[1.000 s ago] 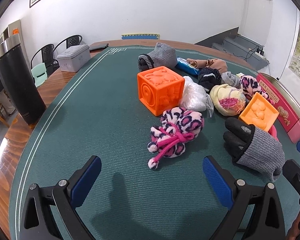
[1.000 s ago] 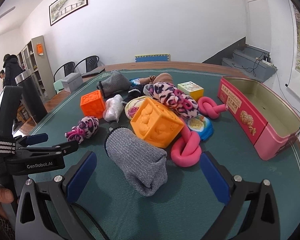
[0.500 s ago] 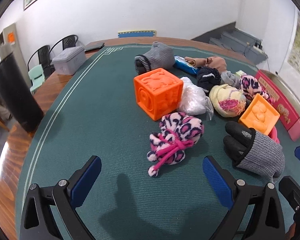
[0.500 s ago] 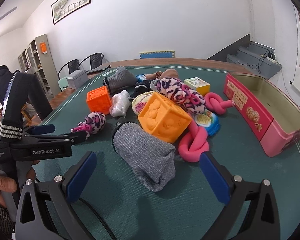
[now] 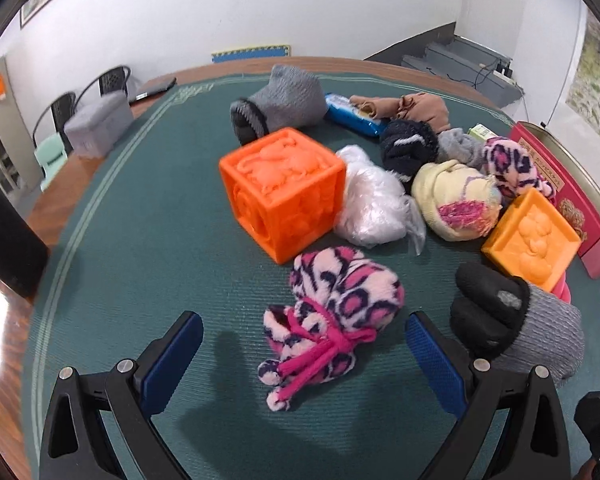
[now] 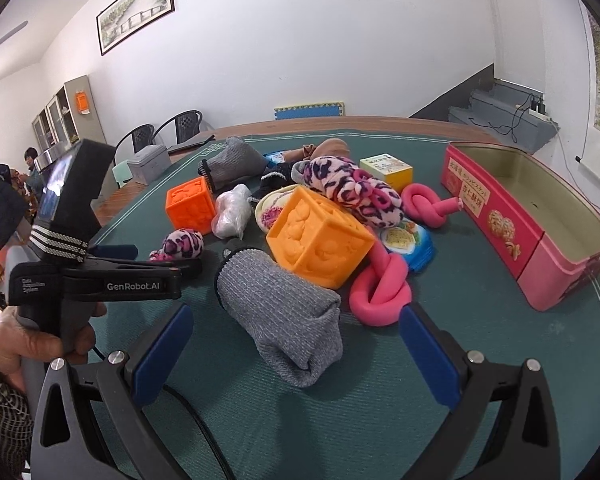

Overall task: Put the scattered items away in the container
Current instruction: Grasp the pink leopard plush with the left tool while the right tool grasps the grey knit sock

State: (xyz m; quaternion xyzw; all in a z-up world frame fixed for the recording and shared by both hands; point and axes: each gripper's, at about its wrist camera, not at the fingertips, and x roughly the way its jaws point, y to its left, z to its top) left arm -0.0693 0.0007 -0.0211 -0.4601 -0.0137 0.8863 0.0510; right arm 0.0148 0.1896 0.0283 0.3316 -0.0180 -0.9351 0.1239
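Note:
A pink leopard-print plush bundle (image 5: pixel 332 312) tied with a pink cord lies on the green table cloth (image 5: pixel 140 240), between the open fingers of my left gripper (image 5: pixel 304 356) and not touched. A grey glove with black fingers (image 6: pixel 284 312) lies just ahead of my open right gripper (image 6: pixel 296 352). Behind it stand a yellow-orange cube (image 6: pixel 320 240) and a bright orange cube (image 5: pixel 284 188). The pink tin container (image 6: pixel 540 216) stands open at the right, nothing visible inside.
Piled mid-table are a clear plastic bag (image 5: pixel 372 204), a cream hat (image 5: pixel 452 200), dark and grey socks (image 5: pixel 408 148), a pink knotted rope (image 6: pixel 380 288), a small yellow box (image 6: pixel 386 166). A person's hand (image 6: pixel 32 340) holds the left gripper. A grey tin (image 5: pixel 100 124) sits far left.
My left gripper has moved forward, so the leopard-print bundle now lies between its fingers. My right gripper has edged closer to the grey glove. Both stay open.

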